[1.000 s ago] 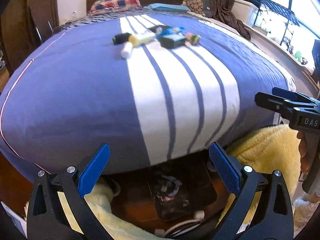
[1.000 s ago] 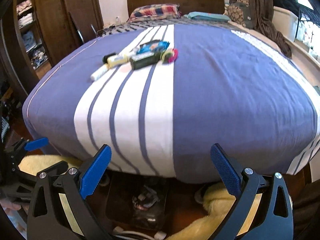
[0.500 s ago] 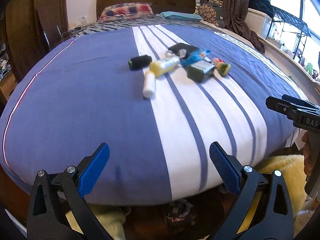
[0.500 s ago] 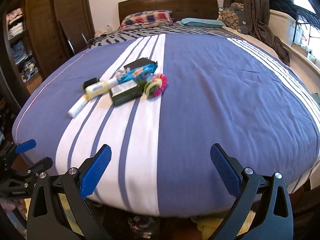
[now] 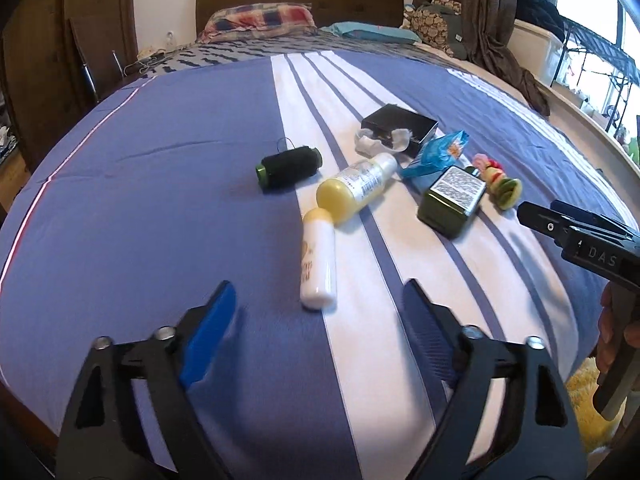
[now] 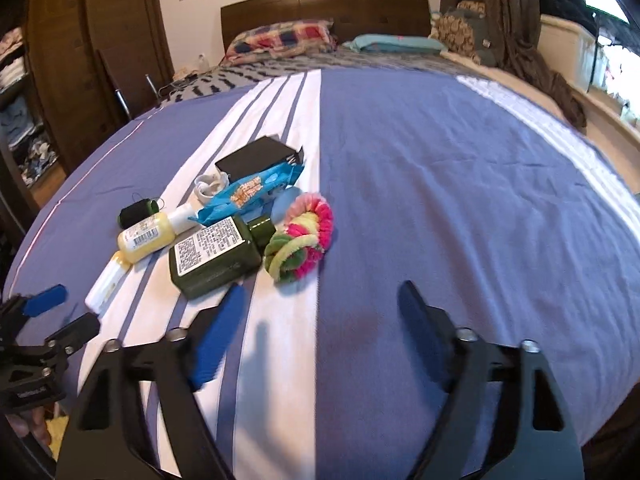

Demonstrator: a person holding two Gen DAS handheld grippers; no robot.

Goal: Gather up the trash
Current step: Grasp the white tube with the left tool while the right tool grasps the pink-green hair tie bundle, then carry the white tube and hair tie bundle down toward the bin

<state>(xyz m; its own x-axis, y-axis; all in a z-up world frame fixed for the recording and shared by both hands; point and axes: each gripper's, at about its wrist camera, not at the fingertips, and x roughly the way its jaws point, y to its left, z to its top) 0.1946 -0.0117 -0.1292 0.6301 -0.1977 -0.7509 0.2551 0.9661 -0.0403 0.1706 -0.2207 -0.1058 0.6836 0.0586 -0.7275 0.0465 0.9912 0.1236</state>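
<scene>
Both tools advanced over the bed [image 5: 160, 184], angled downward, jaws closing, empty.

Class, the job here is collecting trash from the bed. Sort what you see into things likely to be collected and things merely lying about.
Likely trash (a judgement):
- crumpled blue snack wrapper
- crumpled white tissue

Probably just lying about:
- dark green flat bottle
- yellow plastic bottle
- small white tube
- black thread spool
- black box
- pink-and-green fluffy hair ties
- plaid pillow
</scene>
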